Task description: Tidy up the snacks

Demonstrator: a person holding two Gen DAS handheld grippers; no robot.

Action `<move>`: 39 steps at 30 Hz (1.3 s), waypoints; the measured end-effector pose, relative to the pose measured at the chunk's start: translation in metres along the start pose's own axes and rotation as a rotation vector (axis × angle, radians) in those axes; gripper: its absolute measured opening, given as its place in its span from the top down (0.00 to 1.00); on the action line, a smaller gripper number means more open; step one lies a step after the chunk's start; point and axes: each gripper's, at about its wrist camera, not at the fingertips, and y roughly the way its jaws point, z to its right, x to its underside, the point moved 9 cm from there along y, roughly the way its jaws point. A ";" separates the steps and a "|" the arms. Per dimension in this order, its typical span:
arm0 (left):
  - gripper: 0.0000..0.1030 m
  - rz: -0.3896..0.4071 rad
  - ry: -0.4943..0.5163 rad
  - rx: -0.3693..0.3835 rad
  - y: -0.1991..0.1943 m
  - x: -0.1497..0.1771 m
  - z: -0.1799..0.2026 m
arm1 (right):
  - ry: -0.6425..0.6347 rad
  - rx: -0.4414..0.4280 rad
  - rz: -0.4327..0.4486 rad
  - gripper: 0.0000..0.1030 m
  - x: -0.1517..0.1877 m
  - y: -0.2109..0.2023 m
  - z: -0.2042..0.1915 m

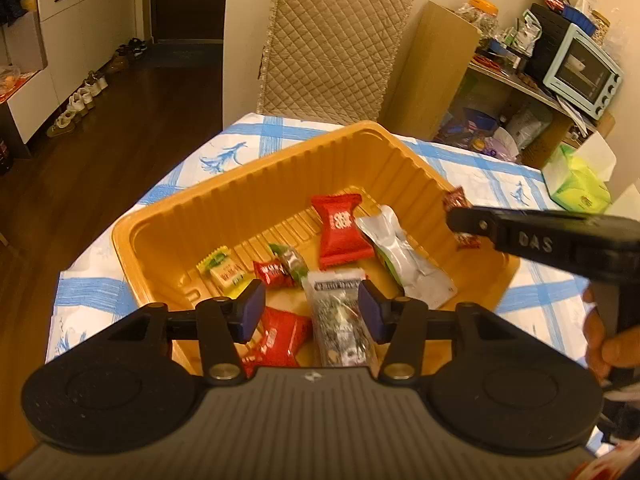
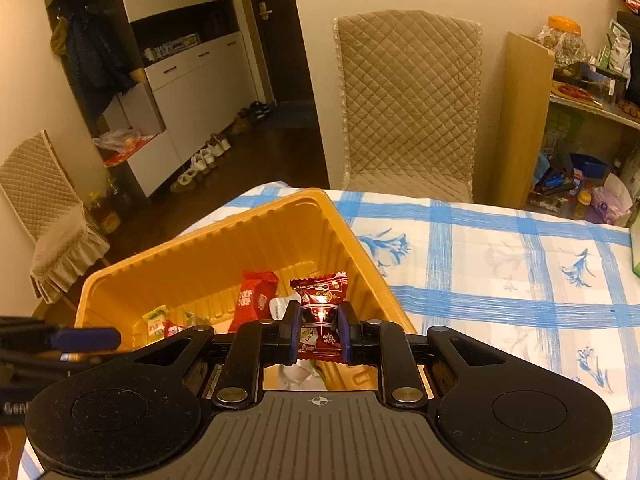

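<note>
The right gripper [image 2: 319, 334] has its jaws clenched on a dark red candy [image 2: 321, 312] above the orange tray [image 2: 208, 248] near the counter's far left corner. Release only once over bare tray floor. The left gripper [image 1: 311, 312] hangs released over the tray.

The tray [image 1: 256, 184] sat on the table [image 2: 500, 280], ahead of the left fingers [image 1: 250, 312]. Packets lay in it; a bar [image 1: 340, 320] lay between those fingers. A candy [image 2: 322, 312] sat between the right fingers [image 2: 294, 332], above the tray's right wall.
</note>
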 end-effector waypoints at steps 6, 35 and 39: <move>0.48 -0.005 0.014 0.008 -0.012 0.012 0.007 | 0.035 -0.006 -0.003 0.67 0.000 -0.003 0.001; 0.37 -0.008 0.036 -0.028 -0.136 0.115 0.063 | 0.163 0.000 -0.036 0.14 0.120 -0.188 -0.003; 0.37 -0.017 0.041 -0.028 -0.154 0.138 0.078 | 0.162 0.007 -0.056 0.14 0.145 -0.217 -0.003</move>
